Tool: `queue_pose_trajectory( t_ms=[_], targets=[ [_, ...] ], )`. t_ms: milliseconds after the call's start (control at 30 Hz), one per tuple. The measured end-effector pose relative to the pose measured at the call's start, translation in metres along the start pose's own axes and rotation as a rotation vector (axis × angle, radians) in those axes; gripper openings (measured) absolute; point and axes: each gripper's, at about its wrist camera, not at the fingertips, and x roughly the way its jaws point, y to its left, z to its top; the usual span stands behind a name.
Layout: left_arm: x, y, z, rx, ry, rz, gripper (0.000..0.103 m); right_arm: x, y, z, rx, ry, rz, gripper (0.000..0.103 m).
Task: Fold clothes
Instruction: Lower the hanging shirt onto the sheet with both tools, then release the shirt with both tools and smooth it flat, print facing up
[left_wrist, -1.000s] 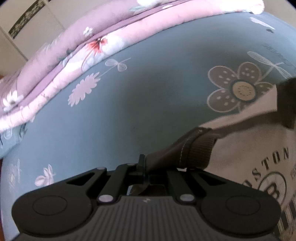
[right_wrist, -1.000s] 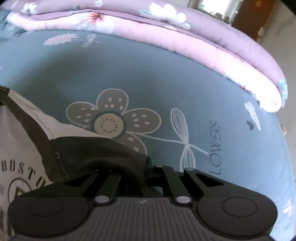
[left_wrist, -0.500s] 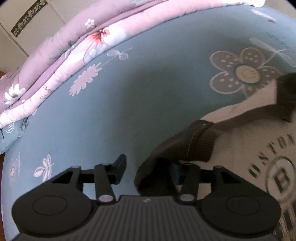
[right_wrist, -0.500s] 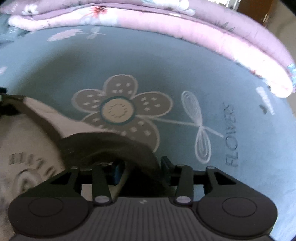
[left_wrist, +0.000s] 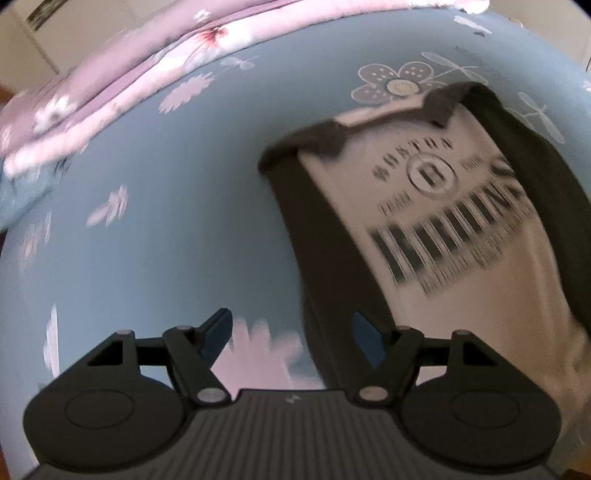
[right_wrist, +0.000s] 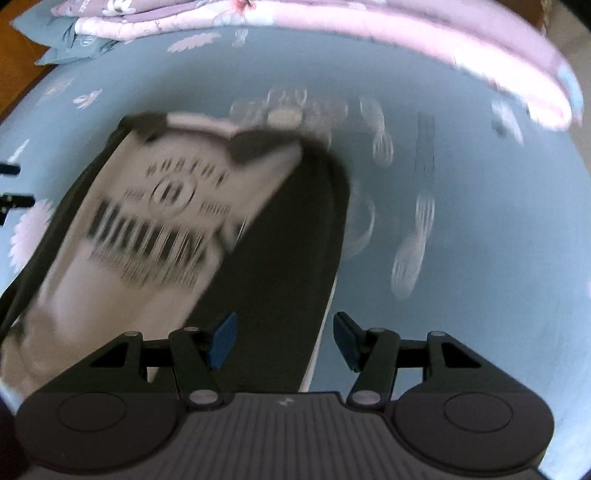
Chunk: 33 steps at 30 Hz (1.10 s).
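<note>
Your cream sweatshirt (left_wrist: 461, 236) lies flat on the blue flowered bedsheet (left_wrist: 166, 221), both dark sleeves folded in along its sides, its black chest print blurred. Your left gripper (left_wrist: 291, 332) and right gripper (right_wrist: 282, 339) have just been opening; their jaws stand spread, gripping nothing.

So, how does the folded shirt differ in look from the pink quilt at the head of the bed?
The shirt is cream with dark sleeves and black printed lettering; the pink quilt carries a flower pattern. The shirt lies flat in the middle of the blue bedsheet, sleeves folded along its sides; the quilt is piled thick along the far edge. Both rest on the bedsheet, and no gripper touches either.
</note>
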Motion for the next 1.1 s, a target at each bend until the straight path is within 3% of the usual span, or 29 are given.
queue_pose_trajectory(
  t_ms=[200, 367, 433, 467, 500, 867, 1100],
  targets=[
    [-0.023, -0.014, -0.077, -0.139, 0.02, -0.083, 0.074, -0.011, 0.012, -0.085, 0.151, 0.018, 0.111, 0.063],
    [-0.023, -0.02, -0.104, -0.213, 0.042, -0.136, 0.074, -0.004, 0.009, -0.126, 0.291, 0.026, 0.195, 0.063],
    [-0.023, -0.025, -0.109, -0.22, 0.051, -0.154, 0.074, -0.002, 0.013, -0.133, 0.304, 0.028, 0.225, 0.053],
    [-0.022, -0.027, -0.11, -0.218, 0.052, -0.153, 0.074, -0.001, 0.015, -0.133, 0.292, 0.031, 0.212, 0.026],
    [-0.022, -0.029, -0.11, -0.215, 0.054, -0.153, 0.074, -0.001, 0.017, -0.132, 0.274, 0.032, 0.188, 0.006],
    [-0.018, -0.024, -0.105, -0.223, 0.059, -0.151, 0.074, -0.034, -0.012, -0.1, 0.13, -0.022, -0.03, 0.006],
    [-0.007, -0.02, -0.101, -0.223, 0.08, -0.15, 0.074, -0.035, -0.045, -0.064, 0.039, -0.031, -0.265, 0.006]
  ],
)
